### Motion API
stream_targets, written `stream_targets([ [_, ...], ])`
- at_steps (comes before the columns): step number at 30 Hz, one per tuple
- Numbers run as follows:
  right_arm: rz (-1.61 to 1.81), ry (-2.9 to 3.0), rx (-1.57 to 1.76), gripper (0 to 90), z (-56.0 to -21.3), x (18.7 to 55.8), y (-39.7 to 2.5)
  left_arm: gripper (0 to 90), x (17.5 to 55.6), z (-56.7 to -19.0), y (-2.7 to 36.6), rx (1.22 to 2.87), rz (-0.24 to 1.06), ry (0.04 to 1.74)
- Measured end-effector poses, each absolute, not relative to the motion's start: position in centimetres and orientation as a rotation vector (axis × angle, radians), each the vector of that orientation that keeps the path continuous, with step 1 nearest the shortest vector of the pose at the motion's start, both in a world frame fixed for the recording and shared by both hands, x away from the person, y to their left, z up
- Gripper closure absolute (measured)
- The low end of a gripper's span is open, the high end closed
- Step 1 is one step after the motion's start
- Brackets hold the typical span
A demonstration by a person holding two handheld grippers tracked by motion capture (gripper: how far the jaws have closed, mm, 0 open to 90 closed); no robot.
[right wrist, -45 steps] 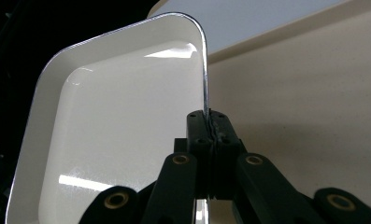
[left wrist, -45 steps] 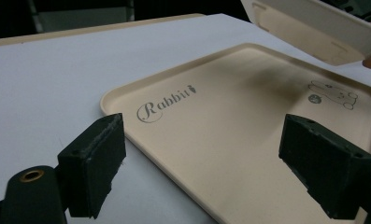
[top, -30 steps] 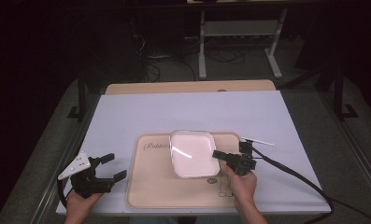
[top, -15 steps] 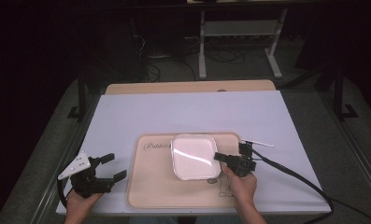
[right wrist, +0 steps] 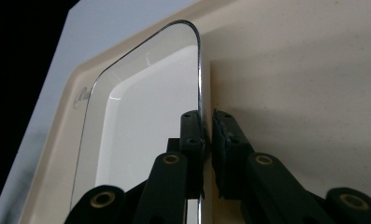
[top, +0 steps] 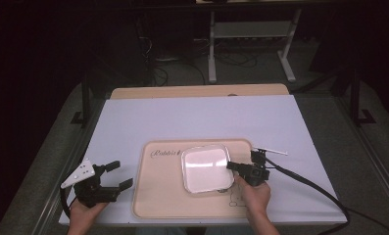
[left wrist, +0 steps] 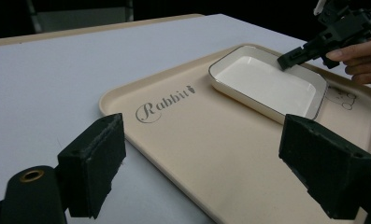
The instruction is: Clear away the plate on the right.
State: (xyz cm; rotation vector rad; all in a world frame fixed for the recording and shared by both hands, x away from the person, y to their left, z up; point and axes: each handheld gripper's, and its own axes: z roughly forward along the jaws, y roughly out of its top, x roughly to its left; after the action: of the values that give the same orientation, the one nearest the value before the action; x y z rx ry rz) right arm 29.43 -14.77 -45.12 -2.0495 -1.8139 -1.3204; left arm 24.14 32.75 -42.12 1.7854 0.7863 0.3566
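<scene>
The right claw pinches the right rim of the white dish, which sits on the beige tray near the table's front edge. The left claw, jaws spread and empty, hovers by the front left corner, beside the tray's left edge. The table's far half lies bare.

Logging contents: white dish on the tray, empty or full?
Empty: the white dish on the tray shows a bare inside; right tool clamps its rim.

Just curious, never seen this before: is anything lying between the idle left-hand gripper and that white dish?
Nothing loose. In the left gripper view, bare beige tray with its "Rabbit" lettering stretches from the left gripper to the white dish.
</scene>
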Motion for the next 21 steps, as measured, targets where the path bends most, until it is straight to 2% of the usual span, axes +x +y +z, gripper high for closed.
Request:
stream_targets([
  [8,-1.318,-1.827,-2.057,80.9,-44.7,29.0,-14.9,14.5,24.1,-42.1,32.7,1.788,0.356,0.783],
  [11,-1.288,-1.861,-2.046,85.1,-45.0,28.8,-14.8,14.5,24.1,-42.1,32.7,1.791,0.356,0.784],
  [21,-1.290,-1.872,-2.027,85.3,-45.1,28.1,-14.5,14.5,24.2,-42.1,32.7,1.788,0.355,0.785],
])
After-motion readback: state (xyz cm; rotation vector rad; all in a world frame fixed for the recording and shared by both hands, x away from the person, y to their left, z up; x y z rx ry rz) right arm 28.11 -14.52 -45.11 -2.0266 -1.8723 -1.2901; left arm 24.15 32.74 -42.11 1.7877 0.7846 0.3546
